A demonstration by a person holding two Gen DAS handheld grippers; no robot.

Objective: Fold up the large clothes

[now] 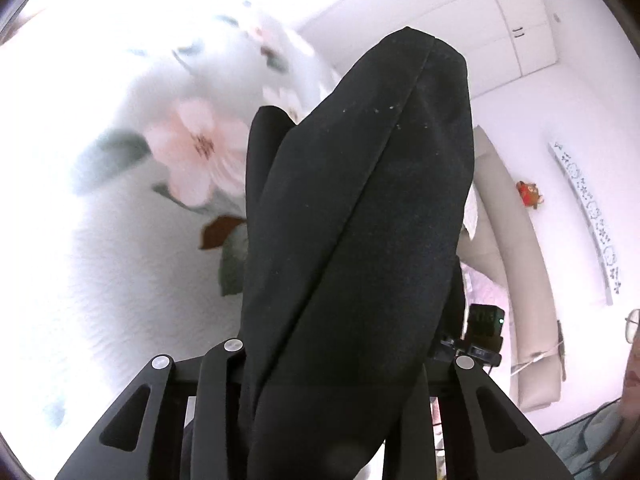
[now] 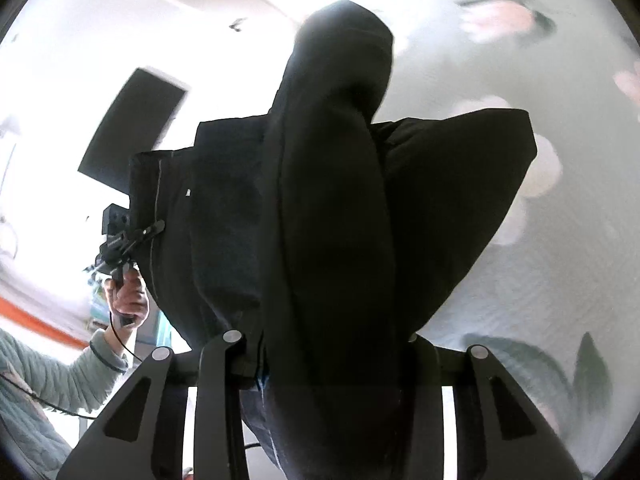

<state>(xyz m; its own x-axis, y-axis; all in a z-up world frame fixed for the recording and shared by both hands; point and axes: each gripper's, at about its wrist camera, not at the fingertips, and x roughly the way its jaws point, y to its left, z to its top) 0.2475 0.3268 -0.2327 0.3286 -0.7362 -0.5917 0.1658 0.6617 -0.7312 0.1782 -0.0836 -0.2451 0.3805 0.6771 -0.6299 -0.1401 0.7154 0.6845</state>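
Gripping a bunched fold of black cloth each, both grippers hold the garment up off the bed so that it can hang free and be laid out square for folding. Nearest the left wrist camera, the left gripper [image 1: 320,392] has its fingers buried under the black garment [image 1: 360,208], which wells up thick between them and covers the tips; the cloth is clamped there, not merely draped, to judge by the tight gathered ridge and the stitched seam running up from the grip. The right gripper [image 2: 320,384] shows the same hold in its own view: its fingers are pinched on a rolled hump of the same black garment [image 2: 332,216], and flat panels of cloth spread left and right behind the hump. That spread suggests the two holds sit apart along one edge, keeping the piece stretched between them rather than crumpled.

Just beyond the cloth in the right view, the person's left hand [image 2: 126,296], in a pale green knit sleeve [image 2: 60,376], holds the other tool's handle. Farther off lies the floral bedspread [image 1: 132,208], pale with pink blossoms, well below the lifted cloth. A beige headboard [image 1: 516,264] and white wardrobe doors [image 1: 472,28] stand behind.
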